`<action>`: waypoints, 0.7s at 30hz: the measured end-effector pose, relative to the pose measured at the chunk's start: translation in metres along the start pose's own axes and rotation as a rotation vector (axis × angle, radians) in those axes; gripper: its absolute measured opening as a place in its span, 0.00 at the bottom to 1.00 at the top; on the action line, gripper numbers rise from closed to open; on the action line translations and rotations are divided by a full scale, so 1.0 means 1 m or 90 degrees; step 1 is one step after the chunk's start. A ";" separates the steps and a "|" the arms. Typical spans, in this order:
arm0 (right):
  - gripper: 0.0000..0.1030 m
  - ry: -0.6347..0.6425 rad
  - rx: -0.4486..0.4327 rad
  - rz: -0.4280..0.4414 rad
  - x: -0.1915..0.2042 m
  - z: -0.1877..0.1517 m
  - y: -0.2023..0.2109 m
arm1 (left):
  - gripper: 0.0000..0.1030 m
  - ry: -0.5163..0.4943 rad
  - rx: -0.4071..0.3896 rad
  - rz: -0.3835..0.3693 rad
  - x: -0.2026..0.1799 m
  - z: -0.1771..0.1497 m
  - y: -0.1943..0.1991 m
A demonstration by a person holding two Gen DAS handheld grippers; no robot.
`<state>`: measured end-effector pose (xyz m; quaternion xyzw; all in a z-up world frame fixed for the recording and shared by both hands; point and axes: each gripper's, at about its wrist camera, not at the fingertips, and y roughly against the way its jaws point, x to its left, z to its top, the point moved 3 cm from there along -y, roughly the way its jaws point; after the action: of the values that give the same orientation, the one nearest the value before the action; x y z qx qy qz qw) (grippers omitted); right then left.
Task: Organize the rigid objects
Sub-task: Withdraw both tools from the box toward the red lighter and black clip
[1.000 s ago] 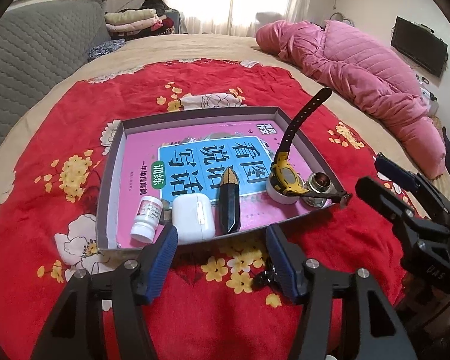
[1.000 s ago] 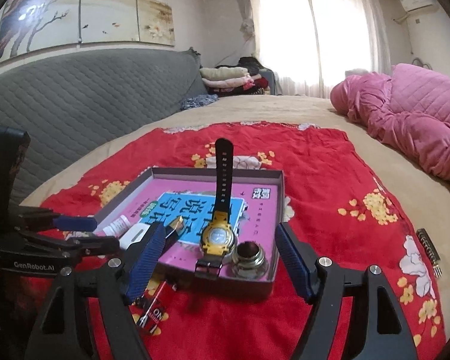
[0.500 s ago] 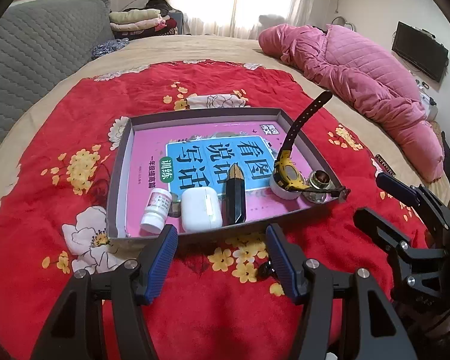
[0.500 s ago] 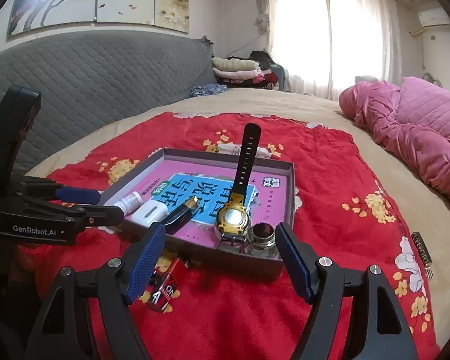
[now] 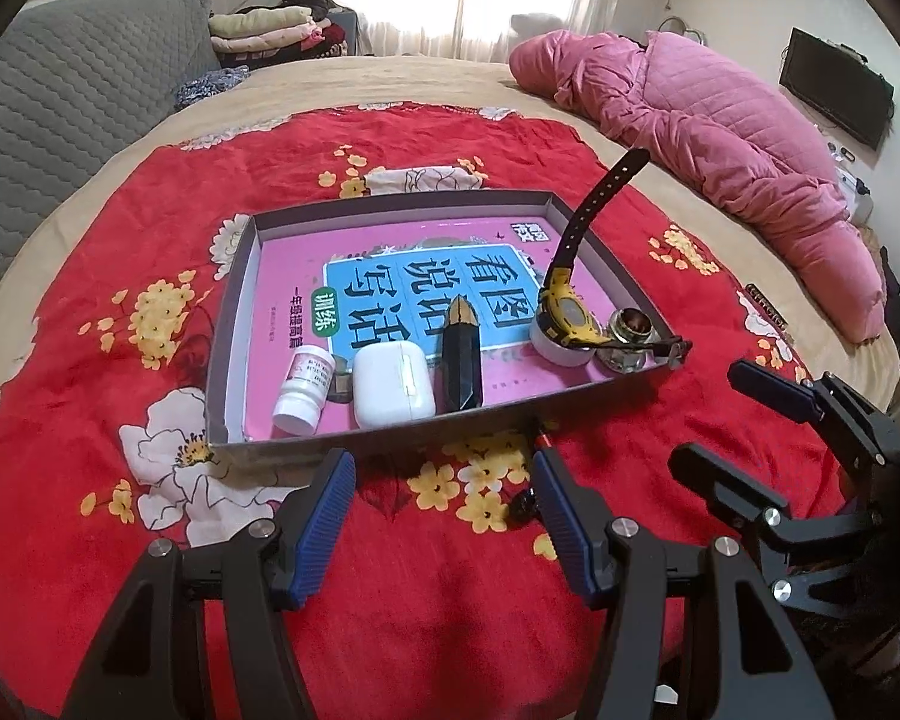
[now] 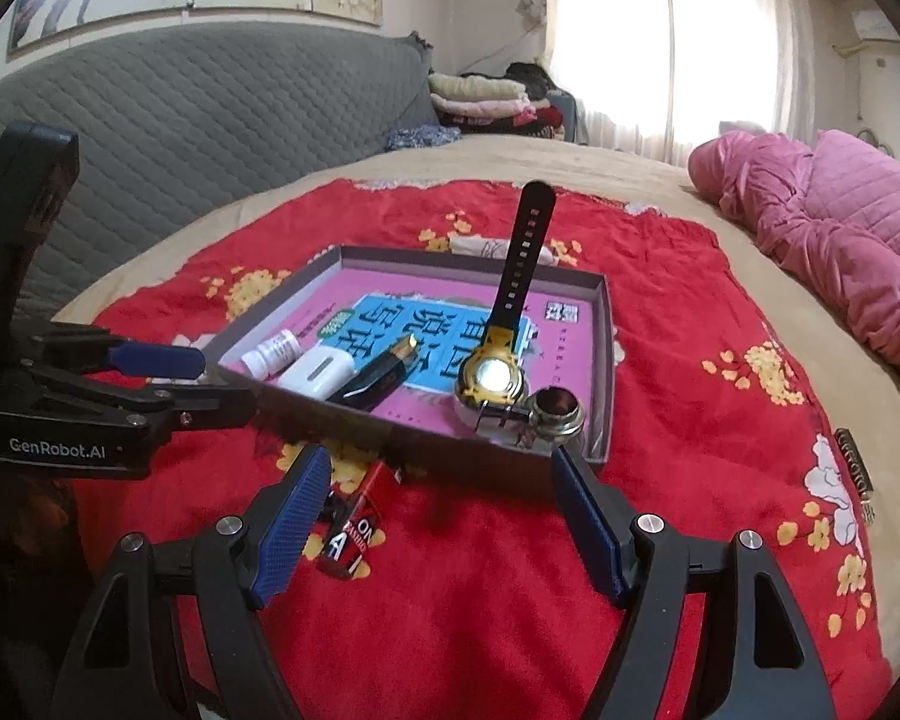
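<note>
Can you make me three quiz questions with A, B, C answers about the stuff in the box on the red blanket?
1. Where is the battery?
A. in the box
B. on the red blanket, outside the box
C. on the pink quilt

2. What colour is the watch case?
A. yellow
B. green
C. white

3. How is the left gripper?
A. shut on the bottle
B. holding the watch
C. open, holding nothing

Answers:
1 B, it lies on the red blanket before the box.
2 A, yellow rim.
3 C, a clear gap between its fingers.
</note>
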<state>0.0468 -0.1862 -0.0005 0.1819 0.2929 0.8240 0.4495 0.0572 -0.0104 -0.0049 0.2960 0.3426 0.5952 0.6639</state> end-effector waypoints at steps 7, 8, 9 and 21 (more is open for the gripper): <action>0.74 0.018 0.043 0.026 0.013 -0.007 -0.011 | 0.59 -0.003 0.009 0.002 0.000 -0.004 -0.003; 0.74 0.023 0.048 0.028 0.015 -0.008 -0.012 | 0.59 -0.002 0.010 0.002 0.000 -0.004 -0.003; 0.74 0.029 0.053 0.031 0.017 -0.010 -0.014 | 0.59 -0.002 0.011 0.002 0.000 -0.004 -0.003; 0.74 0.046 0.141 0.046 0.028 -0.027 -0.043 | 0.59 -0.006 0.038 0.007 0.001 -0.012 -0.014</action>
<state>0.0442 -0.1529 -0.0483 0.2108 0.3915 0.8082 0.3861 0.0557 -0.0112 -0.0230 0.3206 0.3557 0.5870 0.6529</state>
